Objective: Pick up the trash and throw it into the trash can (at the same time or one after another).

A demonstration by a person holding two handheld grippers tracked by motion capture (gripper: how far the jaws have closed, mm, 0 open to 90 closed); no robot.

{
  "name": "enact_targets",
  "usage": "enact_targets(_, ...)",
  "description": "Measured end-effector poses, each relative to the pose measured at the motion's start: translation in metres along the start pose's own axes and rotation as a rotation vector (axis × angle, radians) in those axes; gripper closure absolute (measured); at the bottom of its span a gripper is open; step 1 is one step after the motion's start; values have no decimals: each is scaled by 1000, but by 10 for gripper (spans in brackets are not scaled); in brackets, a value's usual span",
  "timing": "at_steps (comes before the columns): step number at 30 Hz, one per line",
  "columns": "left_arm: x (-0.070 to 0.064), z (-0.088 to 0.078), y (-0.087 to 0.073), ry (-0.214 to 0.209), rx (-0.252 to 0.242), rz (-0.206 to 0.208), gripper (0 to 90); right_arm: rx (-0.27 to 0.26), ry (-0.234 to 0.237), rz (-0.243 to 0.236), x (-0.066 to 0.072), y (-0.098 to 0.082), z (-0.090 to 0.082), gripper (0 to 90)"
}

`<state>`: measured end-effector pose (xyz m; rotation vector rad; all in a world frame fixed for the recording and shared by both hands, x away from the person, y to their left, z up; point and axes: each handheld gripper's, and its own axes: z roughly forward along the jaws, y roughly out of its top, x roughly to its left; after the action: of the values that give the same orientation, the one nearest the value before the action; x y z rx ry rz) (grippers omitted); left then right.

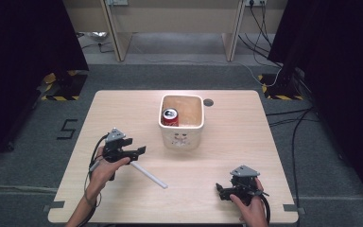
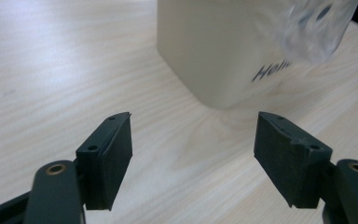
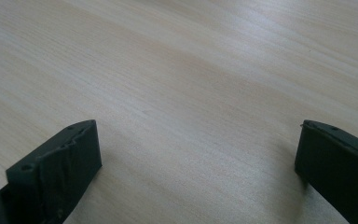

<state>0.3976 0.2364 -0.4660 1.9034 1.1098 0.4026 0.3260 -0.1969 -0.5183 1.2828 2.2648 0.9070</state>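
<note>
Wooden table (image 1: pixel 227 142): one bin (image 1: pixel 181 137), one can (image 1: pixel 170 116), one white rod (image 1: pixel 149 175); both grippers spread, empty.

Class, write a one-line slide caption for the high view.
Two hand-held black tongs, left and right, rest open on a light wooden table beside a white plastic tube and a cream square bin holding a red can.

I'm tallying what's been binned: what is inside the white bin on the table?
A red can stands upright in the white bin, at its left side. The bin's near wall hides the can's lower part and part of the floor.
</note>
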Motion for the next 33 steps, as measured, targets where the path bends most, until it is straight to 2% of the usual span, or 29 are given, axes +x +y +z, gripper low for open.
enact_targets(4,-8,5,-16,3,44,16,284,0,0,0,0,0,0,5)
enact_targets(6,-14,8,-23,0,74,45,287,0,0,0,0,0,0,5)
enact_targets(10,-22,12,-35,2,93,53,285,1,1,3,0,0,0,5)
enact_targets(15,-24,16,-41,7,97,27,284,0,1,0,0,0,0,6)
enact_targets(19,-26,15,-42,5,101,32,282,-1,1,0,0,0,0,6)
enact_targets(28,-22,9,-53,33,111,14,278,0,3,-1,1,0,0,7)
enact_targets(33,-21,2,-53,59,103,16,279,0,3,-1,1,0,0,7)
